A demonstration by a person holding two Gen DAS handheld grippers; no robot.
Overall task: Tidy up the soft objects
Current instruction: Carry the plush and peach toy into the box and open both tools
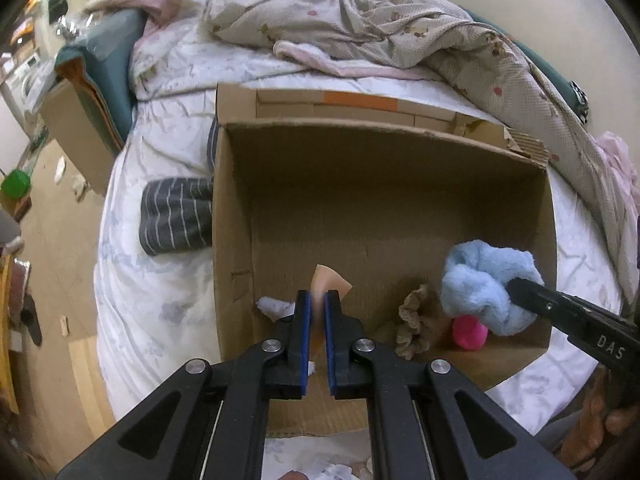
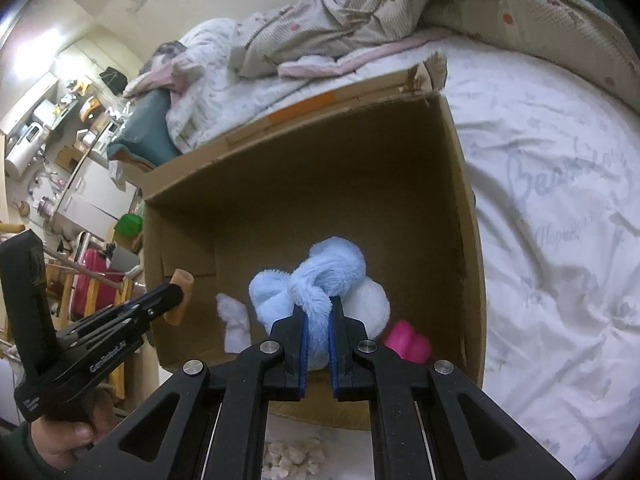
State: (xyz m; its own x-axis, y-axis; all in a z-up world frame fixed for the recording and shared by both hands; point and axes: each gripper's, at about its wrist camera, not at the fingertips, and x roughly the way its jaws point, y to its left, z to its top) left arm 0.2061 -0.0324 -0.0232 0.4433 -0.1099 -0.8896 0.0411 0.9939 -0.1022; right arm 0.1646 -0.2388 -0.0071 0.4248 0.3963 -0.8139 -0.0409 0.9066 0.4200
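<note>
The fluffy blue scrunchie (image 2: 316,276) hangs inside the cardboard box (image 2: 460,216), pinched in my right claw (image 2: 318,312). My left claw (image 1: 318,304) is clamped on a peach sponge (image 1: 330,280) over the box, beside a pink item (image 1: 470,332).

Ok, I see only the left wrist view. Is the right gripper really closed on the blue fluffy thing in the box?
Observer: Yes, the right gripper pinches the blue fluffy thing between both pads.
Operator: Is something hidden behind it?
Observer: A white fluffy part lies against it; I cannot tell if they are one piece.
Operator: And my peach piece?
Observer: Seen from the side, the peach piece sticks out above and below the left gripper.
</note>
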